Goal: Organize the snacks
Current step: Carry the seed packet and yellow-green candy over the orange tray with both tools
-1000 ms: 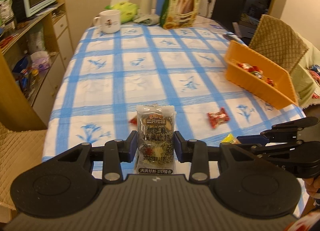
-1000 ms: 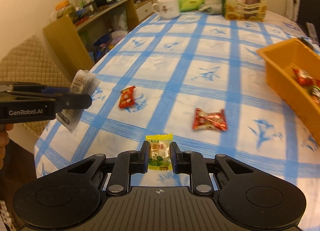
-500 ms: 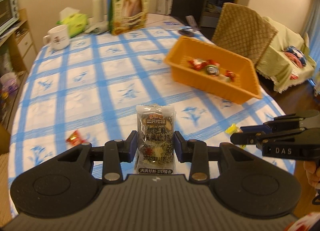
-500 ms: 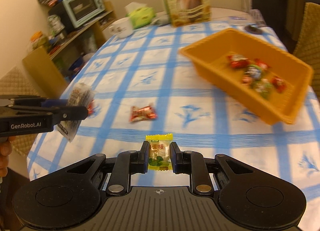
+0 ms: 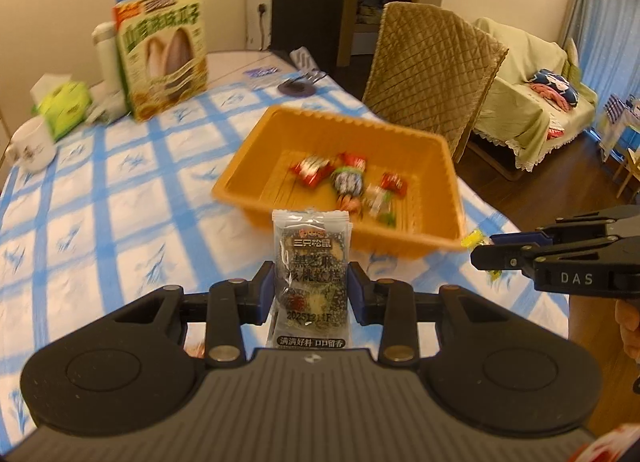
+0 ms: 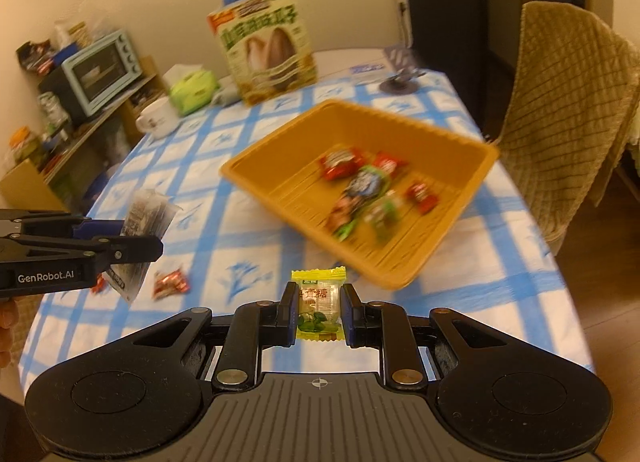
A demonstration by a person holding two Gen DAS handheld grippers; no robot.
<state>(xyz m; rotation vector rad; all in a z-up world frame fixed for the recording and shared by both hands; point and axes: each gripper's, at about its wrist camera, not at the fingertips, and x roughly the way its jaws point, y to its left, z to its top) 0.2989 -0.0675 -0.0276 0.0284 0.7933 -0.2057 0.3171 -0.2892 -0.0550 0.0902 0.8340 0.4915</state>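
My left gripper (image 5: 311, 286) is shut on a grey-black snack packet (image 5: 310, 262), held upright above the near edge of the table. Just beyond it stands the orange tray (image 5: 434, 230) with several wrapped sweets (image 5: 348, 178) inside. My right gripper (image 6: 318, 304) is shut on a small yellow candy (image 6: 319, 304), also held in the air short of the orange tray (image 6: 404, 262). In the right wrist view the left gripper (image 6: 154, 248) with its packet (image 6: 140, 222) shows at the left edge. A red wrapped sweet (image 6: 171, 282) lies on the tablecloth near the front.
A blue-checked cloth (image 5: 120, 198) covers the table. At the back stand a large seed bag (image 5: 164, 50), a white mug (image 5: 30, 146), a green tissue pack (image 5: 64, 106) and a flask. A quilted chair (image 5: 428, 74) stands behind the tray. Shelves with a toaster oven (image 6: 100, 70) are at the left.
Both grippers swung right toward the orange tray while keeping hold of their snacks. The tray went from the right edge of both views to the middle and looks nearer.
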